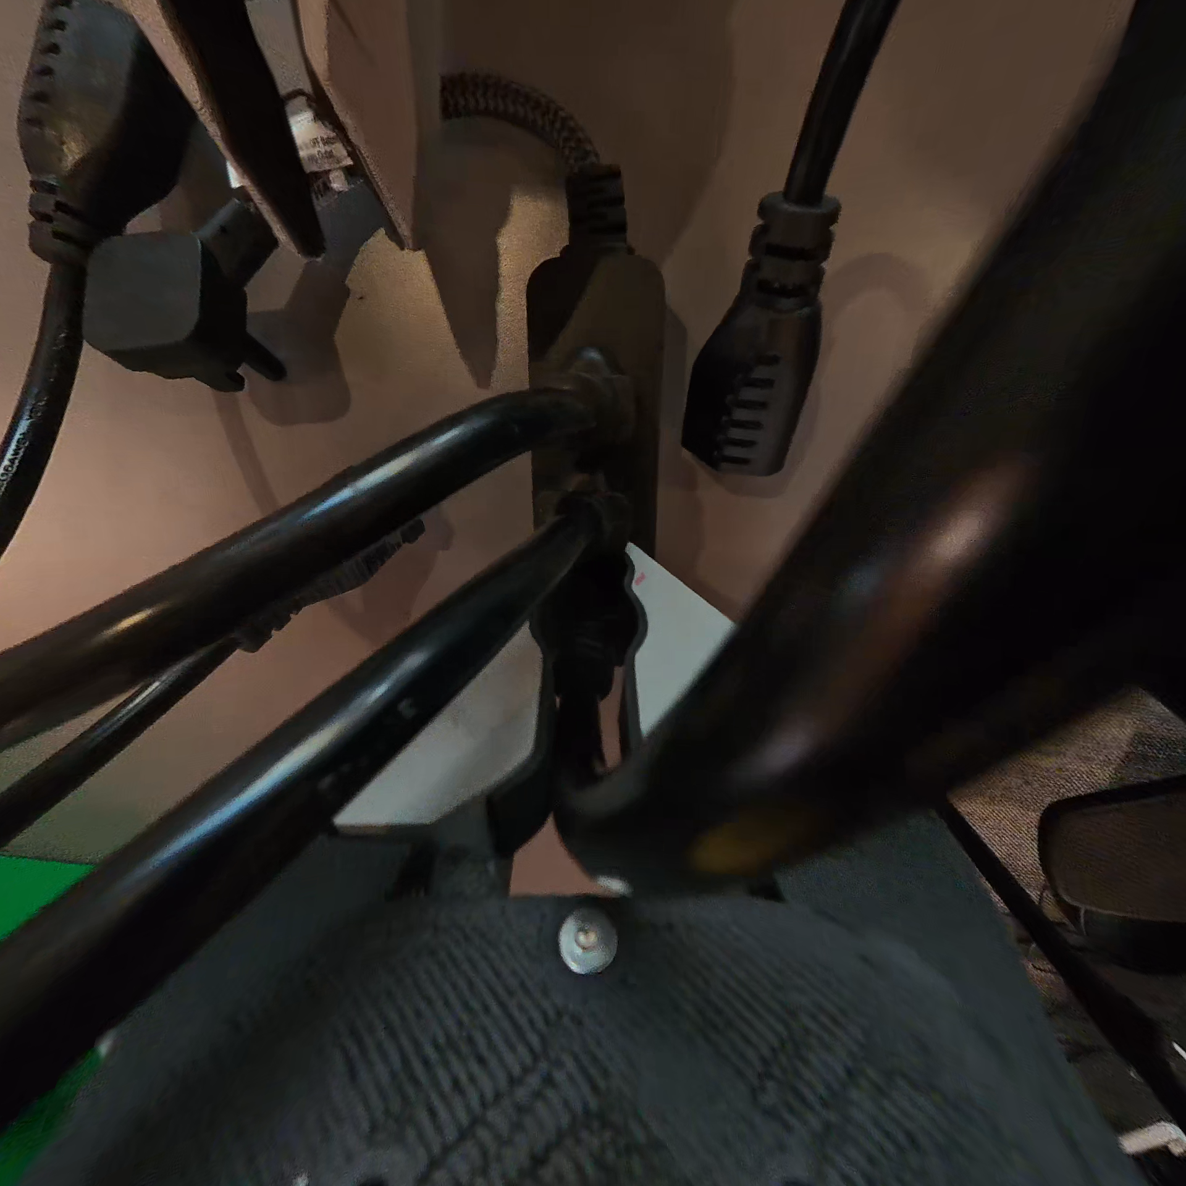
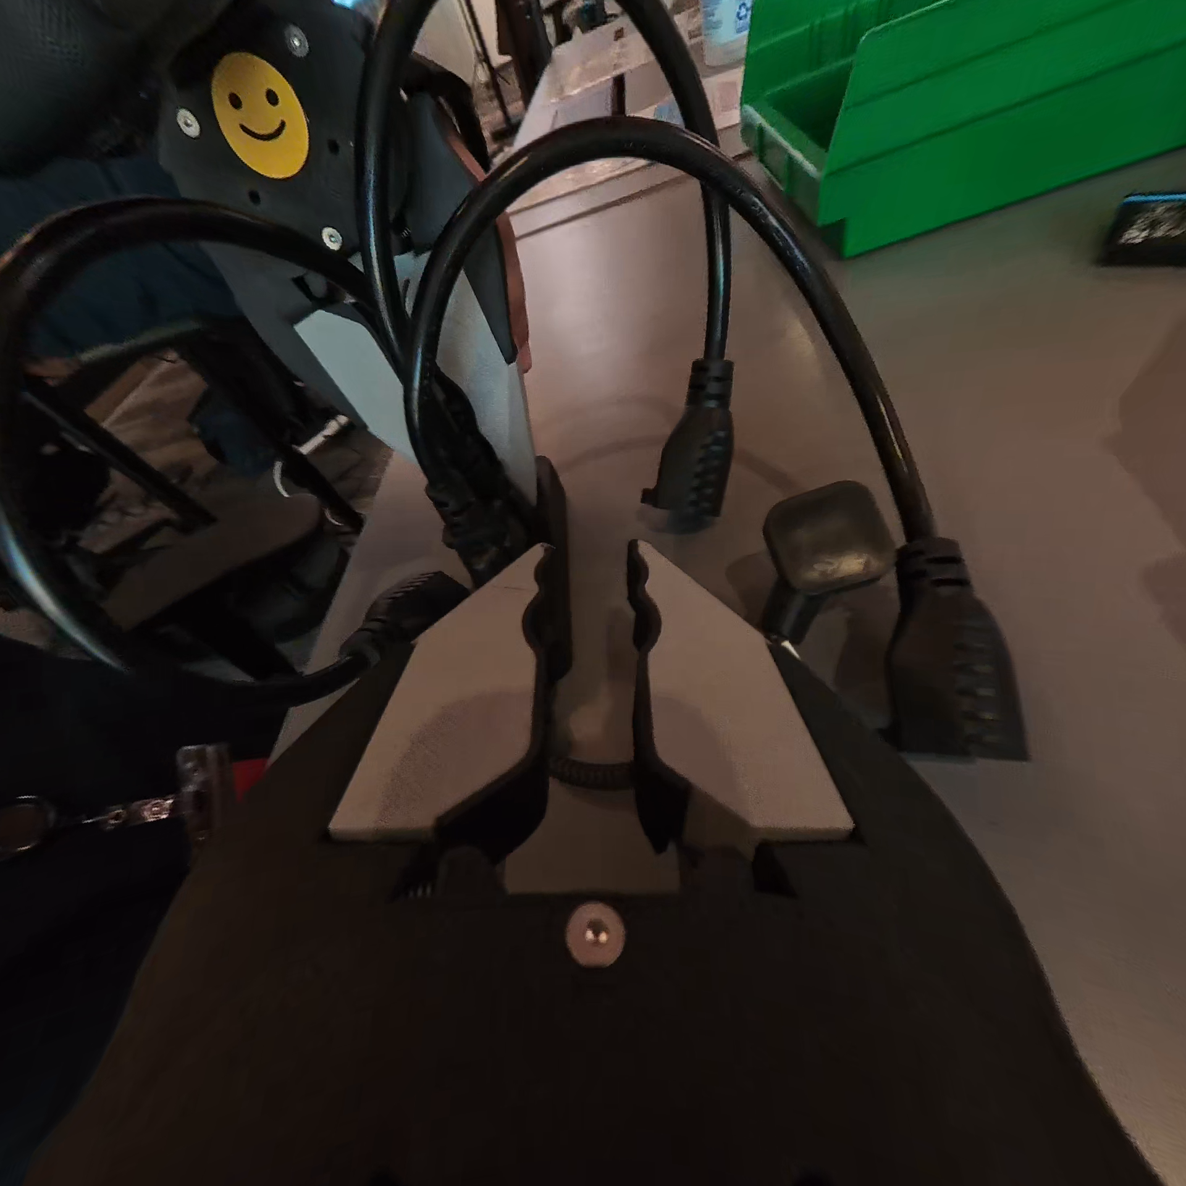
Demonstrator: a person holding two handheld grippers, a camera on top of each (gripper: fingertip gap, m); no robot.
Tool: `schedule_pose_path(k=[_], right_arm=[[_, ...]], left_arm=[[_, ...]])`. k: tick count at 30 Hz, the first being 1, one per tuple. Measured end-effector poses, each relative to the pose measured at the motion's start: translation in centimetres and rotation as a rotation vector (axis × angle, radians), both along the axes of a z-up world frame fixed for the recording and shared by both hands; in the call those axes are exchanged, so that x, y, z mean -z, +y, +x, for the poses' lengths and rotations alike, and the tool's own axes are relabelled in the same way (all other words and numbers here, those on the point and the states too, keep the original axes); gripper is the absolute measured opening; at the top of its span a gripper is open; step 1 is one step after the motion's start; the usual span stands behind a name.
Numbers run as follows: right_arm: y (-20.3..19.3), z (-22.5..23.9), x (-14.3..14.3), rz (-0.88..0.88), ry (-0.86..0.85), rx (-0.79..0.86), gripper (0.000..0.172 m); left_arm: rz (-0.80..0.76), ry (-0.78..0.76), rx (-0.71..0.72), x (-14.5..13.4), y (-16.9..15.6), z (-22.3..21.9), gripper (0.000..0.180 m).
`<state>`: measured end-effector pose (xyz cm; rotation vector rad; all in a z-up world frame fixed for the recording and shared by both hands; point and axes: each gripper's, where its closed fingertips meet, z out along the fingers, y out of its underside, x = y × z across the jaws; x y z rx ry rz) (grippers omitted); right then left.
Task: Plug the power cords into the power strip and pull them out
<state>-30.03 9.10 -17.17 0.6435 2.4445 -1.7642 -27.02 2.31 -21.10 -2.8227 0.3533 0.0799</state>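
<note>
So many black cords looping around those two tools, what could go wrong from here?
1. The looped cords arch right over the right tool, whose jaws stand open with nothing between them; it might snag one.
2. The power strip could shift if a plugged cord is tugged sideways.

Left wrist view: thick black power cords (image 1: 276, 545) and a blurred dark curved body (image 1: 898, 577) hide the left gripper's fingertips. Long black power strip (image 1: 597, 334) mostly covered by plugs; its near end not discernible.
</note>
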Motion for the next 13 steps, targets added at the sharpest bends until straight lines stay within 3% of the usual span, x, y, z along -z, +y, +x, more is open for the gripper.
schedule_pose_path(k=[4,9,13], right_arm=[[0.1,-1.1,0.0,0.073,0.083,0.053,0.024],[-0.5,-3.1,-3.4,-0.020,0.212,0.100,0.030],[-2.5,-1.3,-3.5,-0.088,0.046,-0.057,0.030]], left_arm=[[-0.002,-0.006,-0.004,0.0,0.0,0.0,0.021],[0.003,-0.026,-0.006,0.0,0.0,0.1,0.020],[0.023,-0.047,-0.012,0.0,0.1,0.1,0.023]])
